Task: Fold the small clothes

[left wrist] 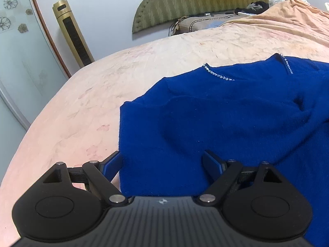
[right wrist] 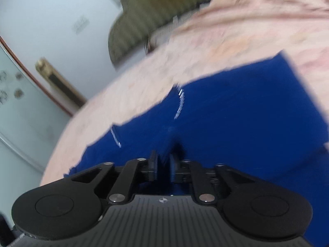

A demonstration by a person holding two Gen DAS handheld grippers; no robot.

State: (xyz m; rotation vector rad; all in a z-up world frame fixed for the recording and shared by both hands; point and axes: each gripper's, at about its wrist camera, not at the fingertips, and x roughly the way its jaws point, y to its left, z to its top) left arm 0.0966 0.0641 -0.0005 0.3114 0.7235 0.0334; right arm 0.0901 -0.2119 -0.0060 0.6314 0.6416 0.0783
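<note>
Blue sweater, blurred, hem hidden

Brightness: even, soft indoor light in both views; the pale wall and the peach-pink bedspread read bright, no harsh glare.
Shadows: faint, soft-edged folds on the deep blue knitted sweater; a darker crease on its right side.
Left wrist sharpness: crisp; the sparkling bead trim at the neckline is resolved bead by bead.
Right wrist sharpness: heavy motion blur; the bead trim smears into white streaks, and the far olive quilted headboard is smudged.
Near parts: the black gripper body stays sharp.
Distortion: fisheye bends the bed edge into a curve; corners vignette dark.
</note>
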